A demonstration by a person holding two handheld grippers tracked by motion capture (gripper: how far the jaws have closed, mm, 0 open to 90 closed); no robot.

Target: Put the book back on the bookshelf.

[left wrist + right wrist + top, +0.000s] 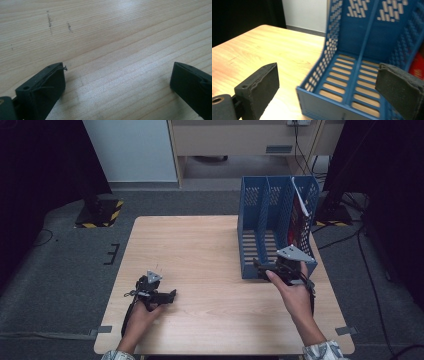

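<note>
Right claw (327, 95) gaping at blue rack (352, 82), red book (298, 222) overhead

A light wooden desk (200, 250) stands on grey carpet (60, 270). Behind it a pale wall panel (131, 150) meets a beige cabinet (240, 137). Dark curtains (40, 165) flank both sides; black cables (370, 265) trail across the floor at right.

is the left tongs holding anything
No, the left tongs are open over bare table, with nothing between the jaws.
</note>
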